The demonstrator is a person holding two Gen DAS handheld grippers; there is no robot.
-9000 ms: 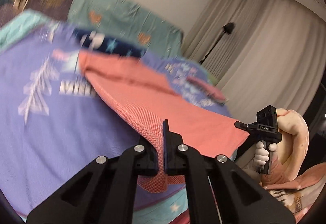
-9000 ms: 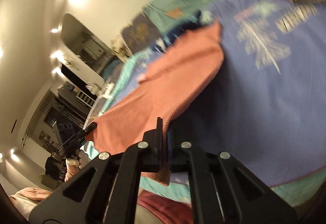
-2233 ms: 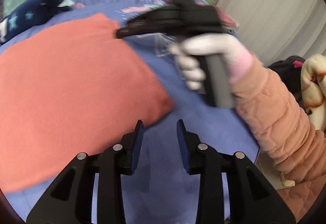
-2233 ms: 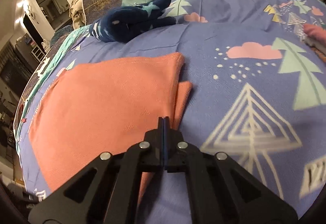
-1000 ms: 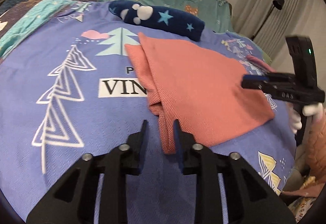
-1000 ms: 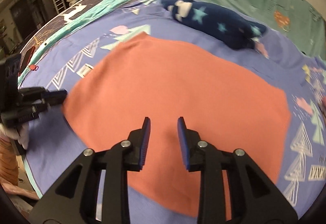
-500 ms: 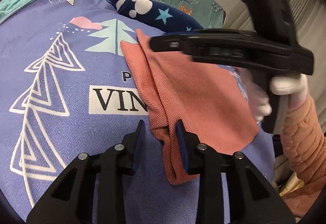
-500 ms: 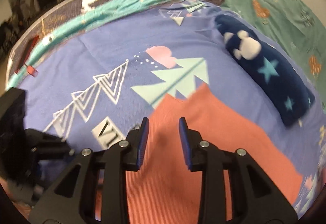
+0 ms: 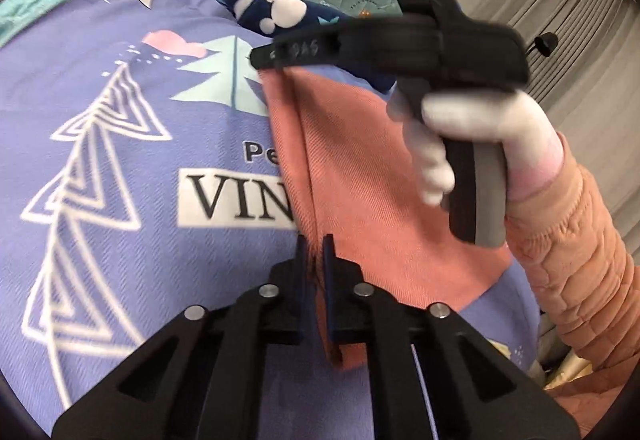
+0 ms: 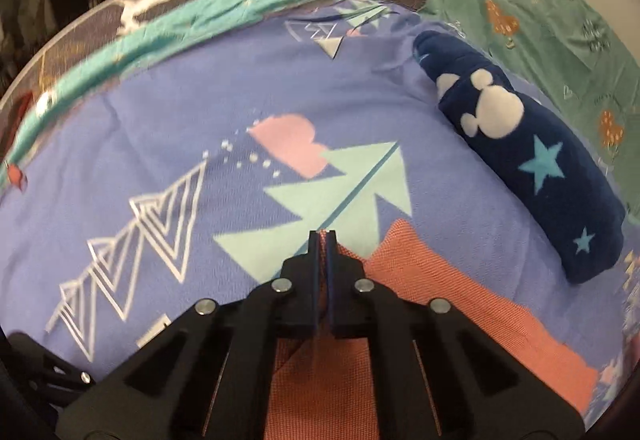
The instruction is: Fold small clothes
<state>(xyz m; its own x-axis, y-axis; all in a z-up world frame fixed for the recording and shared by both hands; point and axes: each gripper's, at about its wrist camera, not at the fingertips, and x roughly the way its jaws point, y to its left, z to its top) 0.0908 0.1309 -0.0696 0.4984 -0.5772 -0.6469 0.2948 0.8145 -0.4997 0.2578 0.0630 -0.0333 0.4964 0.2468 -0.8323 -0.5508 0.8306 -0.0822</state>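
left gripper (image 9: 315, 246) pinches coral cloth (image 9: 380, 176) | bedspread (image 9: 120, 88) reads "VIN"

**What the frames leave unclear**

The salmon cloth (image 10: 420, 320) runs beneath the right gripper (image 10: 322, 240) body, so its grip there is unclear. The "VIN" lettering (image 9: 240, 196), left of the left gripper's fingertips, disappears under the cloth. The gloved hand (image 9: 460, 136) is motion-blurred.
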